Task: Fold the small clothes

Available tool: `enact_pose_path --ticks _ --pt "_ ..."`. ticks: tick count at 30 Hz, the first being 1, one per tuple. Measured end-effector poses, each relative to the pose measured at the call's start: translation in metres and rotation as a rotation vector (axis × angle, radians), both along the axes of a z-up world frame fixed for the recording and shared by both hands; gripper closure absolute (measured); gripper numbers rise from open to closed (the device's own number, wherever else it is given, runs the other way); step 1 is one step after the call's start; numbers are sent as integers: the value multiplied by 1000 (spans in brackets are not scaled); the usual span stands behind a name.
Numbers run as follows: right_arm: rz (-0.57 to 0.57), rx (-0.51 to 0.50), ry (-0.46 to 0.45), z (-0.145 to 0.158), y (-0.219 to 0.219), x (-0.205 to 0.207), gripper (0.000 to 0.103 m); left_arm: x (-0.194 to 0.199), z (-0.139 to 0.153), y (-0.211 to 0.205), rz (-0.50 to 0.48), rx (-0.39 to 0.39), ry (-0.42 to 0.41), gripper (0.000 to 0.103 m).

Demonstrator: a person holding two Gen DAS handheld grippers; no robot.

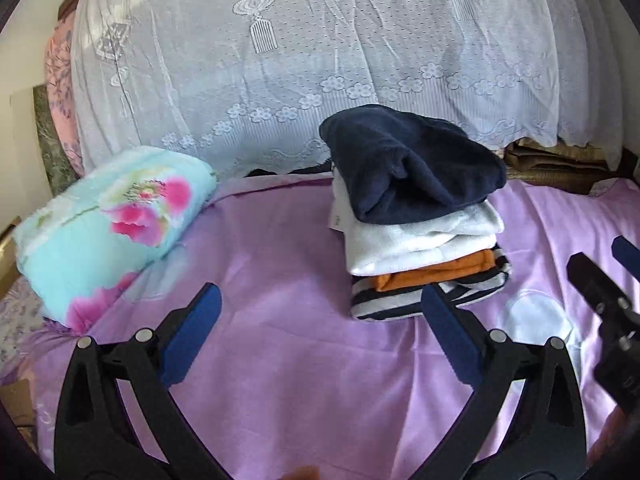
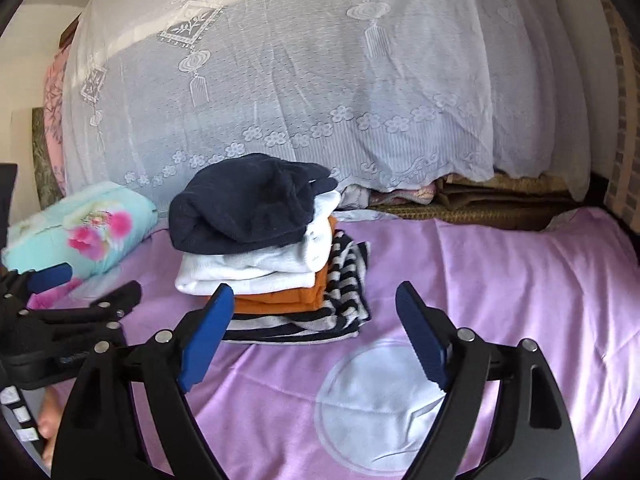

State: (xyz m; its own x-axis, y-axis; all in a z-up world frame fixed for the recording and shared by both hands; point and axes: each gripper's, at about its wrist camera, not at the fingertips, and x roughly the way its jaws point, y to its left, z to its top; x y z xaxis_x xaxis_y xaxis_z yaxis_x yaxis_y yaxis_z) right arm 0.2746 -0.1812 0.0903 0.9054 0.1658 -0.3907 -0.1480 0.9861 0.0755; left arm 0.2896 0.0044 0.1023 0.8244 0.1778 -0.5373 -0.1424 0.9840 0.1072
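Note:
A stack of folded clothes sits on the purple bedsheet: a navy garment on top, a white one under it, then an orange one and a black-and-white striped one at the bottom. The right wrist view shows the same stack, with navy garment over white, orange and striped. My left gripper stands open and empty just in front of the stack, to its left. My right gripper is open and empty in front of the stack, to its right.
A folded turquoise floral blanket lies at the left of the bed. A white lace cover drapes a tall pile behind the stack. Woven mats lie at the back right. A pale round print marks the sheet near me.

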Motion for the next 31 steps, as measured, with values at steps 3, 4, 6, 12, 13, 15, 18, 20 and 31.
enact_pose_path --ticks 3,4,6,12,13,15,18,20,31 --pt "11 31 9 1 -5 1 18 -1 1 0 -1 -14 -2 2" --pt "7 40 11 1 -7 1 18 -1 1 -1 -2 -15 -2 2" --pt "7 53 13 2 -10 1 18 -3 2 -3 -1 -4 -7 2" --pt "16 57 8 7 -9 -2 17 -8 6 -8 -16 -2 -21 2" --pt "20 56 9 7 -8 -2 17 -9 7 -8 -18 -2 -22 2" --pt "28 56 13 6 -6 -2 17 -10 8 -9 -18 -2 -23 2" --pt "26 45 8 7 -5 -3 17 -12 9 -10 -26 -15 -28 2" --pt "26 45 7 7 -5 -3 17 -15 10 -10 -32 -17 -45 2" --pt "27 45 -4 11 -4 -7 16 -17 13 -15 -28 -14 -48 2"
